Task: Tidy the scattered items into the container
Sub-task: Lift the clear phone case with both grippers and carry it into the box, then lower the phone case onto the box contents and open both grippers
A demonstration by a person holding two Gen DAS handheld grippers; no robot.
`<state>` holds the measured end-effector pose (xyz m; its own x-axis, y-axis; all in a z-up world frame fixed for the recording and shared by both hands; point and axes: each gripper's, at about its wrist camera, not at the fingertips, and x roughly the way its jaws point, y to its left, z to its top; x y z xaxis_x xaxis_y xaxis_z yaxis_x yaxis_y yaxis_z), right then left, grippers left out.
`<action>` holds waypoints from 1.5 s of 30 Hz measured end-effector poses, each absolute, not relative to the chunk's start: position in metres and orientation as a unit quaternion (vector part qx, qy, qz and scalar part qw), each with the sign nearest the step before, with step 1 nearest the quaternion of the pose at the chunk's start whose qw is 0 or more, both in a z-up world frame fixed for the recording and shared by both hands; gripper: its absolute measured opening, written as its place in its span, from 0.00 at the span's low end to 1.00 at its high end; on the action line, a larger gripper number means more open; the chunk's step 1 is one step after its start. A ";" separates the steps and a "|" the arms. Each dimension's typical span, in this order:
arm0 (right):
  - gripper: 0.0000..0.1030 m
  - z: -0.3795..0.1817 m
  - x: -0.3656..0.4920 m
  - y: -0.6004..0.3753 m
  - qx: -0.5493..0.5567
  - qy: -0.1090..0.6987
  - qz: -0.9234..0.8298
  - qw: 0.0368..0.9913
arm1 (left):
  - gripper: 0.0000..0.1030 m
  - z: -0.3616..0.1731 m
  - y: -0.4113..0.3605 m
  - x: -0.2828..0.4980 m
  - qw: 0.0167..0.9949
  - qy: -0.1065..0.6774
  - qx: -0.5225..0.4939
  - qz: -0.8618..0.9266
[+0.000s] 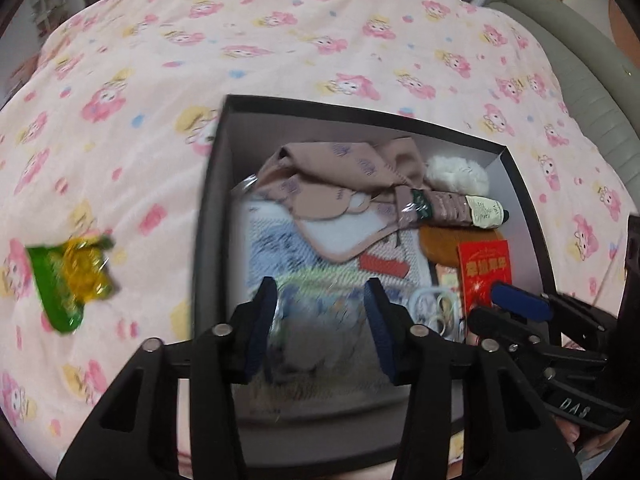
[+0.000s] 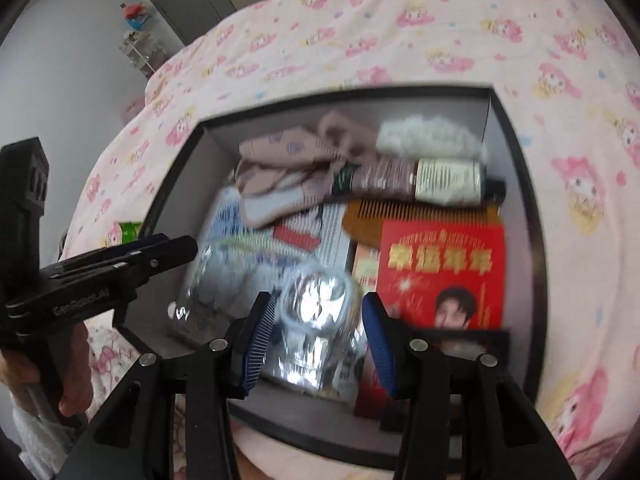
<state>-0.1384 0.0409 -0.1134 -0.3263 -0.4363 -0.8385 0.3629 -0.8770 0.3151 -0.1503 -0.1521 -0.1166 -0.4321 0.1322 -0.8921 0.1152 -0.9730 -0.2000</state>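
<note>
Black cardboard box (image 1: 216,184) of soft cloths (image 1: 340,184), toothed comb (image 2: 420,216).

Both claws are matte black plastic with ribbed blue pads (image 2: 262,338), silver rivets, white lettering; bare skin on the hand (image 2: 74,364).

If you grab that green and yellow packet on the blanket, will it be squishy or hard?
The green and yellow packet looks like shiny plastic wrap, so it would probably crinkle and feel slippery. It lies flat on the soft pink blanket, so it probably won't roll. It seems light, though the blur hides what's inside.
</note>
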 end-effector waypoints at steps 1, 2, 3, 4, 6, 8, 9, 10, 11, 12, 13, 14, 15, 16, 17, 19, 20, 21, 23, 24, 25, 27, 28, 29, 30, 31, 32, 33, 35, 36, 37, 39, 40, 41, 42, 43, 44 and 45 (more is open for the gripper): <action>0.41 -0.113 -0.143 0.036 0.524 -0.024 -0.814 0.248 | 0.38 -0.119 -0.149 -0.156 0.011 -0.114 -0.535 0.837; 0.41 -0.115 -0.148 0.031 0.526 -0.014 -0.814 0.246 | 0.35 -0.124 -0.146 -0.164 0.018 -0.116 -0.540 0.833; 0.41 -0.118 -0.153 0.027 0.530 -0.007 -0.812 0.245 | 0.32 -0.129 -0.143 -0.169 0.018 -0.115 -0.548 0.829; 0.40 -0.122 -0.157 0.022 0.535 -0.005 -0.808 0.247 | 0.30 -0.132 -0.141 -0.173 0.017 -0.115 -0.552 0.826; 0.40 -0.130 -0.161 0.017 0.542 -0.004 -0.804 0.245 | 0.26 -0.142 -0.138 -0.179 0.016 -0.121 -0.563 0.818; 0.38 -0.137 -0.161 0.014 0.550 -0.004 -0.799 0.244 | 0.26 -0.151 -0.138 -0.180 0.017 -0.131 -0.570 0.811; 0.38 -0.141 -0.161 0.013 0.554 -0.004 -0.796 0.245 | 0.26 -0.153 -0.137 -0.180 0.014 -0.128 -0.570 0.811; 0.38 -0.142 -0.161 0.013 0.553 -0.001 -0.797 0.245 | 0.26 -0.153 -0.137 -0.179 0.012 -0.124 -0.570 0.812; 0.37 -0.143 -0.160 0.012 0.553 0.004 -0.797 0.242 | 0.26 -0.152 -0.136 -0.178 0.010 -0.122 -0.572 0.811; 0.36 -0.145 -0.160 0.013 0.559 0.005 -0.794 0.241 | 0.26 -0.151 -0.136 -0.176 0.007 -0.122 -0.576 0.809; 0.36 -0.147 -0.160 0.015 0.564 -0.001 -0.789 0.244 | 0.26 -0.152 -0.137 -0.173 0.006 -0.124 -0.579 0.806; 0.36 -0.151 -0.159 0.017 0.570 -0.010 -0.784 0.246 | 0.26 -0.152 -0.138 -0.169 0.008 -0.127 -0.580 0.804; 0.36 -0.153 -0.158 0.017 0.575 -0.014 -0.780 0.248 | 0.26 -0.153 -0.139 -0.165 0.007 -0.129 -0.582 0.803; 0.36 -0.154 -0.156 0.018 0.575 -0.018 -0.778 0.251 | 0.26 -0.153 -0.140 -0.161 0.006 -0.132 -0.583 0.801; 0.36 -0.154 -0.152 0.018 0.575 -0.019 -0.778 0.255 | 0.26 -0.153 -0.142 -0.155 0.006 -0.138 -0.585 0.799; 0.36 -0.153 -0.145 0.017 0.575 -0.012 -0.775 0.261 | 0.26 -0.152 -0.144 -0.145 0.011 -0.150 -0.584 0.798; 0.36 -0.151 -0.141 0.017 0.571 -0.007 -0.778 0.261 | 0.26 -0.151 -0.144 -0.141 0.016 -0.155 -0.582 0.798; 0.36 -0.150 -0.139 0.017 0.570 -0.002 -0.780 0.259 | 0.26 -0.151 -0.145 -0.139 0.017 -0.158 -0.583 0.797; 0.36 -0.147 -0.134 0.020 0.566 -0.005 -0.782 0.260 | 0.26 -0.151 -0.148 -0.133 0.014 -0.165 -0.581 0.797; 0.36 -0.145 -0.132 0.023 0.564 -0.013 -0.783 0.262 | 0.26 -0.148 -0.147 -0.129 0.013 -0.163 -0.575 0.802; 0.36 -0.142 -0.131 0.027 0.560 -0.020 -0.785 0.265 | 0.26 -0.144 -0.147 -0.125 0.009 -0.159 -0.568 0.808; 0.36 -0.134 -0.128 0.031 0.543 -0.019 -0.798 0.261 | 0.26 -0.138 -0.144 -0.117 0.008 -0.153 -0.558 0.816; 0.36 -0.131 -0.126 0.031 0.535 -0.009 -0.804 0.259 | 0.26 -0.137 -0.144 -0.113 0.012 -0.154 -0.557 0.816; 0.36 -0.128 -0.125 0.030 0.526 0.008 -0.811 0.257 | 0.26 -0.138 -0.144 -0.109 0.017 -0.158 -0.559 0.814; 0.36 -0.127 -0.123 0.030 0.522 0.020 -0.814 0.253 | 0.26 -0.139 -0.145 -0.106 0.023 -0.163 -0.563 0.810; 0.36 -0.127 -0.121 0.030 0.521 0.029 -0.815 0.251 | 0.26 -0.140 -0.144 -0.104 0.027 -0.165 -0.567 0.807; 0.36 -0.128 -0.119 0.029 0.523 0.032 -0.814 0.251 | 0.26 -0.141 -0.142 -0.101 0.027 -0.162 -0.570 0.805; 0.36 -0.129 -0.118 0.028 0.528 0.030 -0.810 0.255 | 0.26 -0.139 -0.138 -0.100 0.025 -0.154 -0.569 0.808; 0.36 -0.132 -0.117 0.029 0.536 0.025 -0.803 0.261 | 0.26 -0.141 -0.137 -0.101 0.018 -0.144 -0.574 0.806; 0.36 -0.133 -0.116 0.028 0.538 0.026 -0.800 0.265 | 0.26 -0.143 -0.137 -0.100 0.011 -0.142 -0.579 0.802; 0.36 -0.135 -0.116 0.026 0.541 0.026 -0.796 0.272 | 0.26 -0.146 -0.138 -0.102 0.001 -0.142 -0.586 0.797; 0.36 -0.140 -0.116 0.022 0.553 0.010 -0.781 0.292 | 0.26 -0.149 -0.141 -0.104 -0.003 -0.152 -0.593 0.791; 0.36 -0.143 -0.118 0.021 0.559 -0.006 -0.773 0.301 | 0.26 -0.148 -0.142 -0.104 -0.003 -0.155 -0.591 0.791; 0.37 -0.146 -0.121 0.020 0.566 -0.023 -0.763 0.310 | 0.26 -0.147 -0.143 -0.103 -0.005 -0.156 -0.589 0.793; 0.38 -0.148 -0.123 0.019 0.569 -0.036 -0.757 0.318 | 0.26 -0.146 -0.143 -0.102 -0.007 -0.156 -0.586 0.795; 0.38 -0.147 -0.123 0.018 0.569 -0.042 -0.755 0.323 | 0.26 -0.144 -0.144 -0.099 -0.008 -0.161 -0.583 0.797; 0.37 -0.145 -0.122 0.016 0.566 -0.045 -0.753 0.334 | 0.26 -0.142 -0.145 -0.098 -0.009 -0.164 -0.579 0.798; 0.37 -0.143 -0.121 0.016 0.563 -0.048 -0.750 0.343 | 0.26 -0.140 -0.146 -0.097 -0.010 -0.165 -0.577 0.800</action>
